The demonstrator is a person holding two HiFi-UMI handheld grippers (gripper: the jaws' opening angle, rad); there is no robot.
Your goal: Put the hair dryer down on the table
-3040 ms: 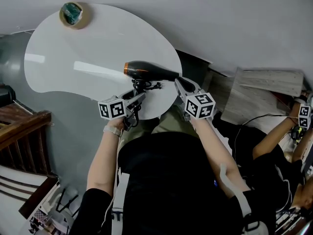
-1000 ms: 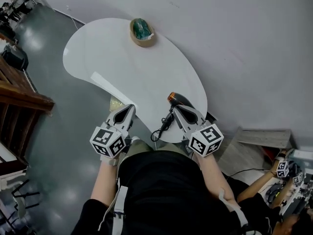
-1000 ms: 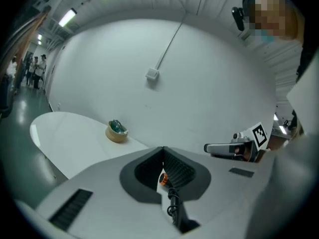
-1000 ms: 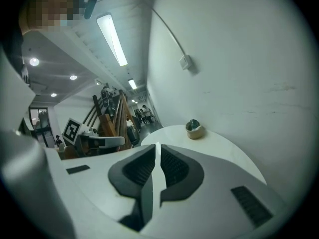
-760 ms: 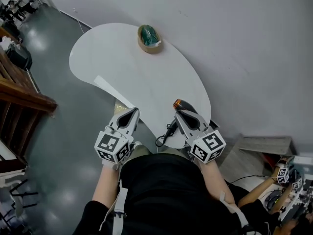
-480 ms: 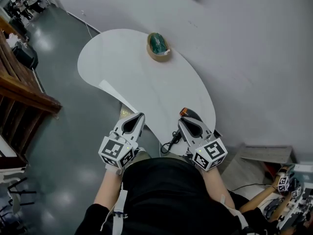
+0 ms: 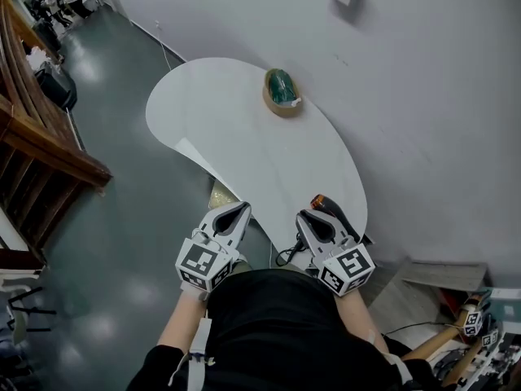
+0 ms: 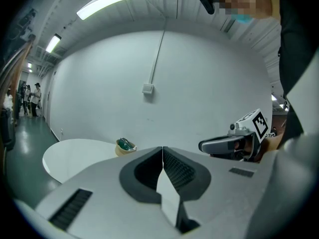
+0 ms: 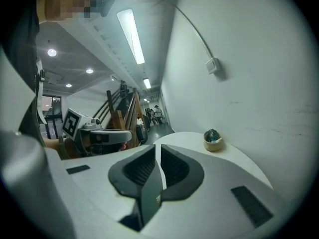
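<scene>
Hair dryer [image 7: 330, 212]: lying at the near edge of the bench [image 7: 220, 129], just beside the right tongs [image 7: 304, 216], free of any grip.
Right tongs: barely parted, nothing between.
Left tongs [image 7: 242, 208]: pressed together, empty.
Reason: set-down apparently done, no hold needed.
Tan round holder [image 7: 281, 108]: far side near the wall, green object [image 7: 282, 84] inside.

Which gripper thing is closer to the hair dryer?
Right. The right hand-held gripper sits just beside the hair dryer; the left hand-held gripper is farther off, on the right one's other side.
</scene>
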